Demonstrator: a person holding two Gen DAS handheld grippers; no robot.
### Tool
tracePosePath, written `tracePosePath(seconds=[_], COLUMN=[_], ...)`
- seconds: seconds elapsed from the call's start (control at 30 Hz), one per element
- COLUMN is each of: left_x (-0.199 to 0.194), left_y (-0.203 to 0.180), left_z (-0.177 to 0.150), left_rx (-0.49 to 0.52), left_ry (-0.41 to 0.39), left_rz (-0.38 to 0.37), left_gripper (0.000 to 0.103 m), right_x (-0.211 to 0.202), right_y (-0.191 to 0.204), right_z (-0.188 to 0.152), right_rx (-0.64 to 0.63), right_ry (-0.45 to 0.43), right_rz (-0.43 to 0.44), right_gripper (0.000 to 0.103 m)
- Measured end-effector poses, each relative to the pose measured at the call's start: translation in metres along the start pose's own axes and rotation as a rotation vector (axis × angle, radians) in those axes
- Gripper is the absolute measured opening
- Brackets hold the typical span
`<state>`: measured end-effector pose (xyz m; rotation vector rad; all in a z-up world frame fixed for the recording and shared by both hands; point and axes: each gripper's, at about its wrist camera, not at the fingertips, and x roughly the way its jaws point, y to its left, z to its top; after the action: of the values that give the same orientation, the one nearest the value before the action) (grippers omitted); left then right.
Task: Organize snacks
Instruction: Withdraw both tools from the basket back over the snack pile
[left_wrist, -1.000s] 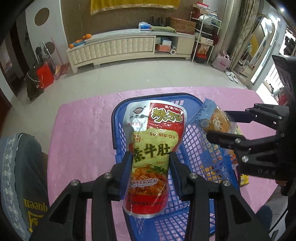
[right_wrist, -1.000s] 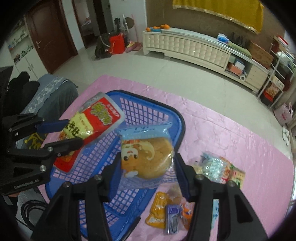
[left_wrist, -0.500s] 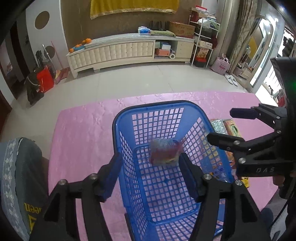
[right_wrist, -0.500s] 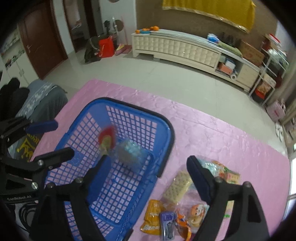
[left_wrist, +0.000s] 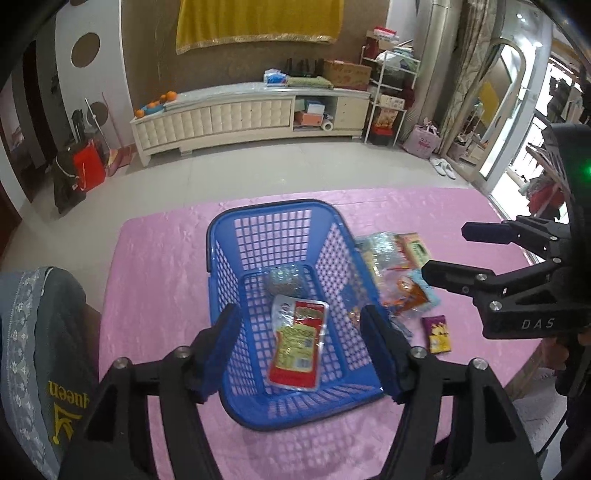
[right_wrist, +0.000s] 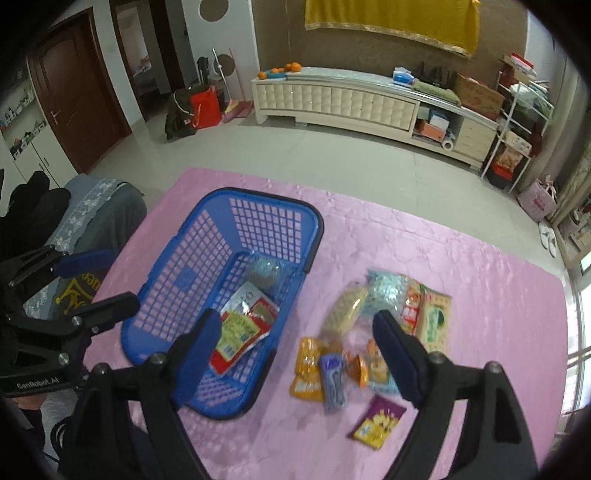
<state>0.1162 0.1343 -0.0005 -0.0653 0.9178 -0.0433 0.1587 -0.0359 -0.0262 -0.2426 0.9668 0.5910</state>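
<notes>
Left gripper (left_wrist: 301, 345) and right gripper (right_wrist: 301, 352), jaws just spread wide, empty above the counter (left_wrist: 166, 266). Red-and-yellow pouch (left_wrist: 298, 345) and bun packet (left_wrist: 283, 280) flat inside blue basket (left_wrist: 227, 284); remaining snacks (right_wrist: 369, 332) just beside it.

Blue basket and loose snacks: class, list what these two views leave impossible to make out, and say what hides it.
- Blue basket: its near right corner, left wrist view, hidden by the left claw.
- Round packet: contents, both views, blurred.
- Snack pile: labels, right wrist view, motion blur; one edge behind the right claw.
</notes>
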Motion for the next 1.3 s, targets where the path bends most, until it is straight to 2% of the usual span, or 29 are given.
tracePosePath(seconds=[0.3,0.53,0.83,1.3], left_x=[-0.045,-0.064,-0.056,-0.024], left_y=[-0.029,-0.053,-0.087,-0.138], left_z=[-0.021,-0.034,-0.043,-0.034], left_rx=[0.041,0.075,0.11,0.148], left_ry=[-0.04,-0.061,-0.045,0.012], left_rz=[-0.001,-0.009,-0.036,-0.073], left_gripper=[0.069,0.078,0.079,0.079], right_x=[-0.045,-0.067,-0.076,-0.074], right_y=[0.009,0.012,-0.009,-0.065], right_z=[-0.028,-0.053,-0.077,-0.099], right_rx=[0.01,0.021,0.05,0.116], right_ry=[-0.038,-0.06,-0.051,-0.023], right_rz=[-0.017,-0.024,-0.048,-0.078], right_gripper=[0.087,0.087,0.087,0.087])
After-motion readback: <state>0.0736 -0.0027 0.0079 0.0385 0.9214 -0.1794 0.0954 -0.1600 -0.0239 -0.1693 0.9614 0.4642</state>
